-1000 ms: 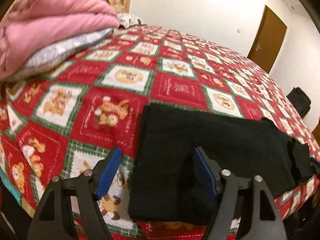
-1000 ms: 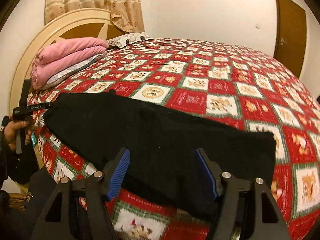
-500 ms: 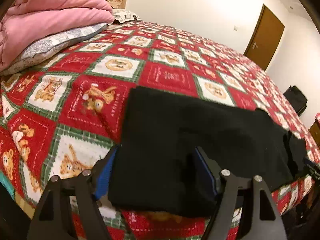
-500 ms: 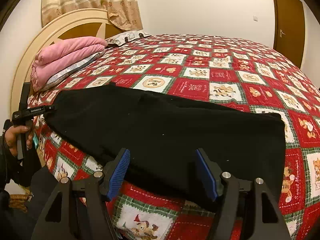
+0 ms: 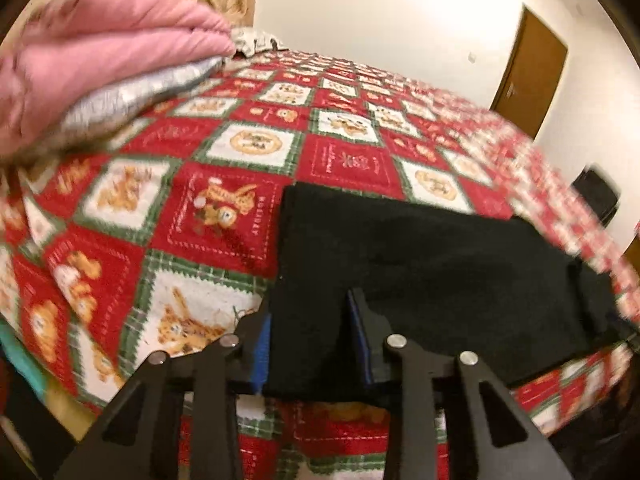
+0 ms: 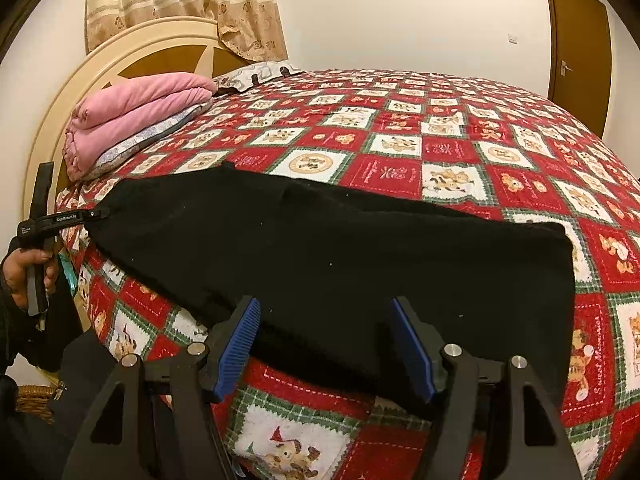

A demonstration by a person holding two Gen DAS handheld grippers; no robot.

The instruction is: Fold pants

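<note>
The black pants [image 6: 328,264] lie as a long strip along the bed's [image 6: 440,128] near edge. The left gripper [image 5: 308,340] has closed its jaws on one end, presumably to carry it over. The right gripper [image 6: 326,344] has its jaws spread just short of the hem. The left view is blurred, so the far end is unclear.

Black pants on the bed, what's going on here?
A person with a handheld gripper in each hand is folding a pair of black fabric pants spread along the near edge of a red Christmas-patterned quilt. The left gripper has closed in on one end of the pants. The right gripper is open, its jaws straddling the near hem, not yet clamped.
</note>
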